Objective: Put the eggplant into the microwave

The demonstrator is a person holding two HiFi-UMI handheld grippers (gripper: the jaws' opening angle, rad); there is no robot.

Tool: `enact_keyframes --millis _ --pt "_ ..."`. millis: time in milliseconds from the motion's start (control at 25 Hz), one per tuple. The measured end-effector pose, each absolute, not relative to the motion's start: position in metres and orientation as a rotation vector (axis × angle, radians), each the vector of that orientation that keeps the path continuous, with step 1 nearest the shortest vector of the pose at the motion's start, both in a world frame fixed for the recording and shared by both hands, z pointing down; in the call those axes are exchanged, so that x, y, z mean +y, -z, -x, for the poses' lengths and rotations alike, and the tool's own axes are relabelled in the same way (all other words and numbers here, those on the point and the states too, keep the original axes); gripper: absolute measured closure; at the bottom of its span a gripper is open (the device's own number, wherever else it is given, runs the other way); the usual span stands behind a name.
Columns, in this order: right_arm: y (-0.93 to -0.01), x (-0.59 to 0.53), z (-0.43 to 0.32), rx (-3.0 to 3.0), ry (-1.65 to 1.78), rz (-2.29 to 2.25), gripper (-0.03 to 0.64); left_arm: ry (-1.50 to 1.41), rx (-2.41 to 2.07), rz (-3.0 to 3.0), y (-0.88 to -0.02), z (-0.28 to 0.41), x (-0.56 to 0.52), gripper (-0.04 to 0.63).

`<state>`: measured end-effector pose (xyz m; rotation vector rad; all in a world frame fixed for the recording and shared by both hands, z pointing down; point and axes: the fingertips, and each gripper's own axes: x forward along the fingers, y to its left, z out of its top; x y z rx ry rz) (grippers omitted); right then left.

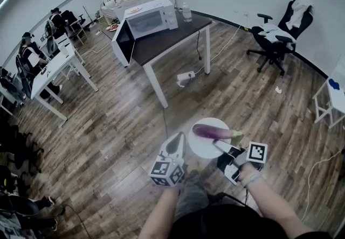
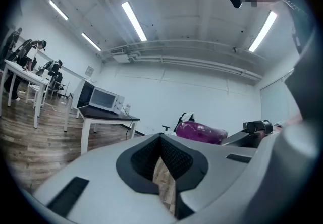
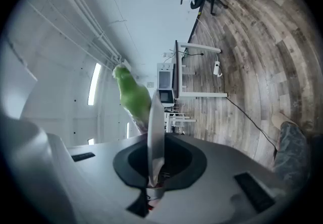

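Fingers [image 3: 217,167] of the right gripper [image 1: 220,146] are pressed onto the rim of a white plate [image 1: 202,147], which shows edge-on between them in the right gripper view. The gripper is rolled onto its side, with one jaw above the rim and one below. It points level, held out on a forearm that reaches forward from the lower edge of the head view. The eggplant [image 1: 213,133] lies across the plate, purple body to the left and green stem end toward the right gripper.

Just left of the plate, the left gripper [image 1: 179,136] also points level. Its jaw tips meet with nothing between them, and only floor shows through the slit behind.

Bare wooden floor [image 1: 124,119] lies ahead of both grippers. Farther on, a power strip [image 1: 186,76] with its cable sits on the boards beside a leg of the dark-topped table [image 1: 172,37]. On that table stands the white microwave [image 1: 153,19], its door [image 1: 123,43] swung open at the left end, and a bottle [image 1: 186,13] stands just right of it.

A black office chair [image 1: 276,36] draped with a white cloth is well apart to the right. White desks [image 1: 54,71] with seated people line the left wall.
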<state>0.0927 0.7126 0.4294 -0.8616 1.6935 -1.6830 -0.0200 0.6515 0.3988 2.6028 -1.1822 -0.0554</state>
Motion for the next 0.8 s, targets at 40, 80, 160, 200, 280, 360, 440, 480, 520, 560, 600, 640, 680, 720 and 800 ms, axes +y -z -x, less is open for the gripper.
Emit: enact_keyframes --millis 40,80,160,200,280,360,440,480,520,560,600,640,680,720,800 --pt "-0.429 0.701 -0.095 1.704 1.680 0.859 0.607 0.058 -1.185 -2.608 -0.398 0.017 0.640 0.595" --pt "-0.429 0.691 -0.097 1.713 1.678 0.857 0.607 0.060 -1.187 -2.613 -0.398 0.014 0.629 0.595" --pt "-0.429 0.670 -0.101 1.723 1.679 0.855 0.607 0.053 -1.190 -2.614 -0.400 0.009 0.609 0.595" --pt "-0.430 0.661 -0.103 1.722 1.681 0.855 0.607 0.046 -1.191 -2.609 -0.401 0.007 0.600 0.595" --pt "-0.430 0.643 -0.106 1.713 1.689 0.857 0.607 0.033 -1.192 -2.600 -0.402 0.005 0.581 0.595" --pt "-0.428 0.622 -0.110 1.711 1.692 0.863 0.607 0.022 -1.187 -2.605 -0.399 0.002 0.561 0.595" --pt "-0.427 0.599 -0.112 1.722 1.689 0.866 0.607 0.011 -1.181 -2.611 -0.397 0.001 0.538 0.595" --pt "-0.426 0.587 -0.112 1.731 1.687 0.865 0.607 0.008 -1.180 -2.613 -0.396 0.001 0.526 0.595" --pt "-0.424 0.576 -0.111 1.739 1.684 0.861 0.607 0.008 -1.180 -2.615 -0.395 0.001 0.514 0.595" --pt "-0.422 0.564 -0.111 1.748 1.679 0.857 0.607 0.009 -1.177 -2.620 -0.393 0.000 0.503 0.595" --pt "-0.419 0.551 -0.111 1.760 1.669 0.852 0.607 0.008 -1.173 -2.629 -0.390 -0.002 0.490 0.595" --pt "-0.416 0.538 -0.111 1.775 1.655 0.848 0.607 0.006 -1.167 -2.639 -0.388 -0.003 0.478 0.595" --pt "-0.414 0.525 -0.110 1.788 1.643 0.845 0.606 0.002 -1.161 -2.646 -0.387 -0.003 0.466 0.595" --pt "-0.413 0.512 -0.109 1.795 1.637 0.843 0.607 -0.001 -1.158 -2.648 -0.387 -0.002 0.455 0.595" --pt "-0.414 0.488 -0.106 1.789 1.642 0.840 0.607 -0.001 -1.162 -2.643 -0.386 0.003 0.431 0.595"
